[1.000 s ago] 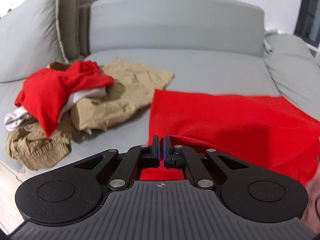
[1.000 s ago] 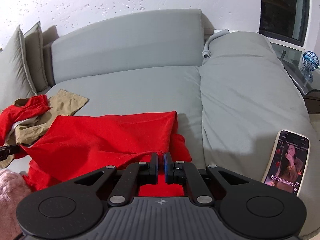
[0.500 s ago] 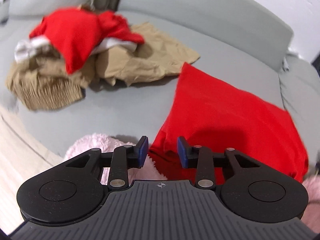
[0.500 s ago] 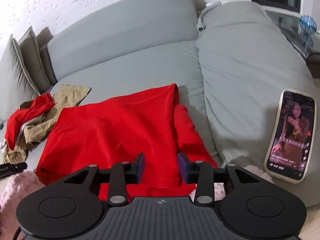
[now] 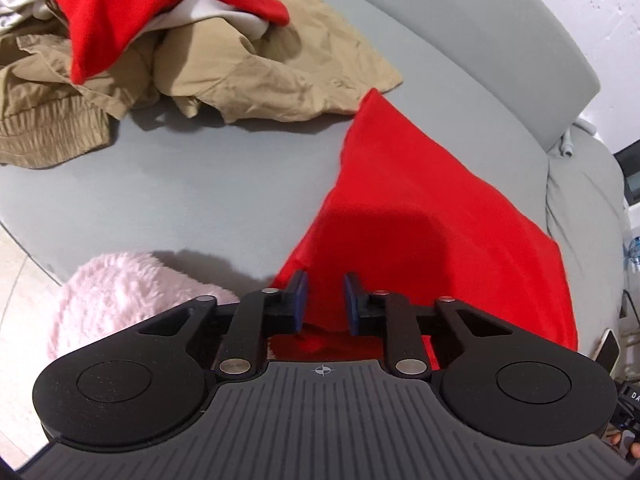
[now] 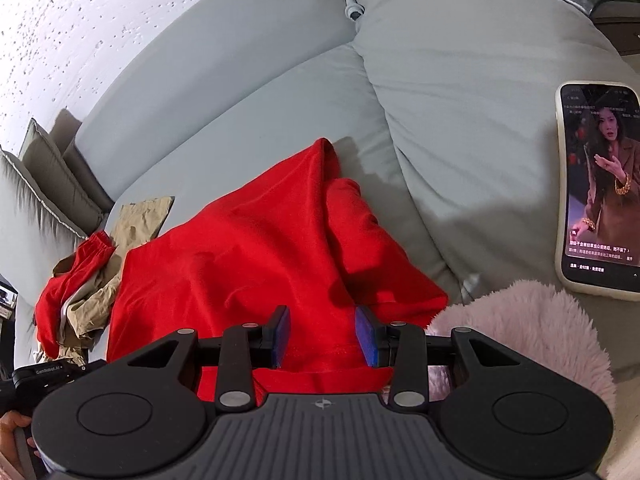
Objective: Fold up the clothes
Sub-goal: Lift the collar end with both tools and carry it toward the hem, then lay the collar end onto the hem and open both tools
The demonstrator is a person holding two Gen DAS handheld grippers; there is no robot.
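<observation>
Both sets of jaws have just been opening and stand apart, nothing pinched. The red garment (image 5: 432, 216) lies flat on the sofa (image 5: 200, 184), its near hem under and between the left gripper (image 5: 322, 300) and right gripper (image 6: 322, 334), and stretches away ahead of both.

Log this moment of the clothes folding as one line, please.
stage: near hem released | left gripper: open over red garment | right gripper: open, jaws just opened | unfolded pile: untouched

I am looking steeply down from each wrist, close over the sofa (image 5: 224, 184); both views are sharing the red garment (image 5: 432, 216) (image 6: 248, 264) and the far-left clothes pile (image 5: 160, 52) (image 6: 80, 292).
</observation>
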